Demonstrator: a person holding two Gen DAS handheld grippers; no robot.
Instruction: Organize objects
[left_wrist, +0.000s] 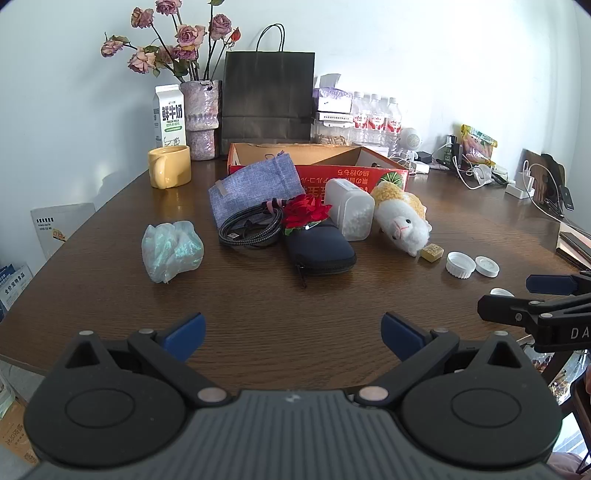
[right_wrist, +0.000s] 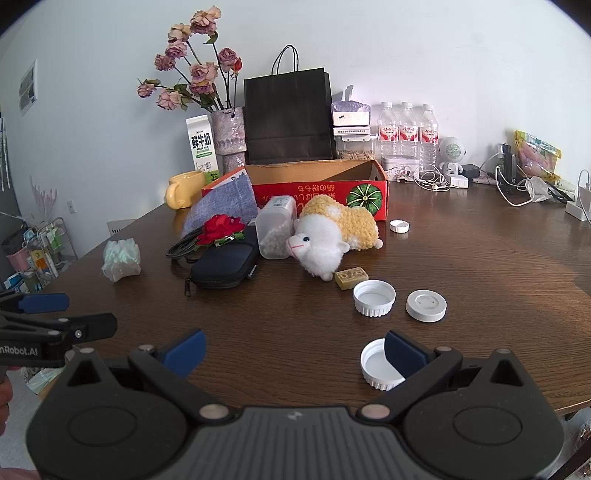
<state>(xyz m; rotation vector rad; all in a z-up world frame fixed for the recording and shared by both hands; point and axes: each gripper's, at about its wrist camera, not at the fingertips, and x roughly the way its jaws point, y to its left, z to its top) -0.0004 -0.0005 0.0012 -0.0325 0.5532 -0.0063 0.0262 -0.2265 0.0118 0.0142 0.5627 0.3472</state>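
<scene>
left wrist view: left gripper (left_wrist: 293, 332) gapes wide, empty, over bare table (left_wrist: 258, 295). right gripper (right_wrist: 295, 349) equally wide, empty. plush (right_wrist: 332, 236), jar (right_wrist: 275, 230), pouch (right_wrist: 223, 267) lie just before the red box (right_wrist: 321, 192); caps (right_wrist: 374, 297) nearer.

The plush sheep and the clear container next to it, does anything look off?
Both are toppled: the plush sheep lies on its side, and the clear container of white pellets lies tipped against the red cardboard box.

Against the wall at twelve o'clock stands a black paper bag (right_wrist: 288, 118); at eleven, a white milk carton (right_wrist: 201, 146).
</scene>
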